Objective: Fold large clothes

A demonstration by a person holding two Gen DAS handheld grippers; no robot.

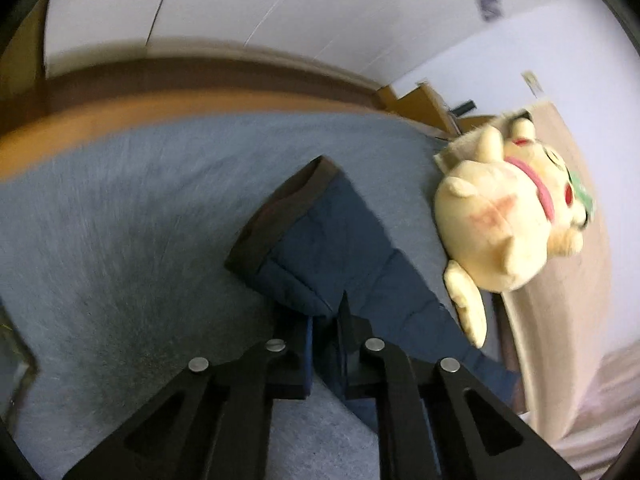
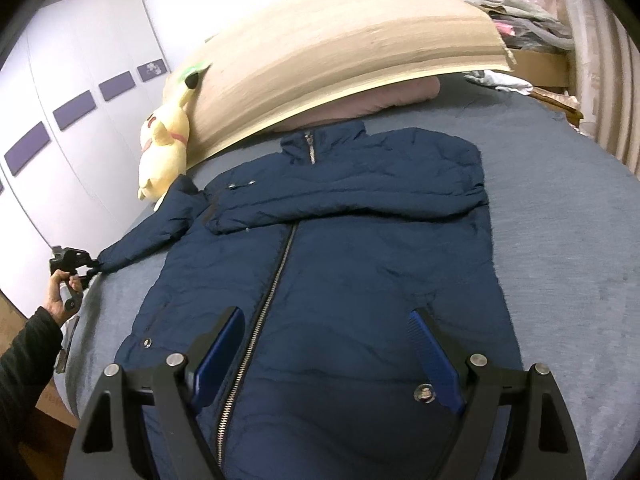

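The navy jacket point(image 2: 320, 240) lies zipped, front up, on the bed point(image 2: 560, 220); the left gripper point(image 1: 326, 344) is clamped on the outstretched sleeve point(image 1: 316, 240); the right gripper point(image 2: 326, 356) hovers wide and empty; carry the cuff flat across the chest without dragging the body.

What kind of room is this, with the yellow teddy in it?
Most likely a bedroom. A navy jacket lies spread on a bed with a blue-grey cover, a yellow plush toy sits by the pillow end, and tall white wardrobe doors stand alongside.
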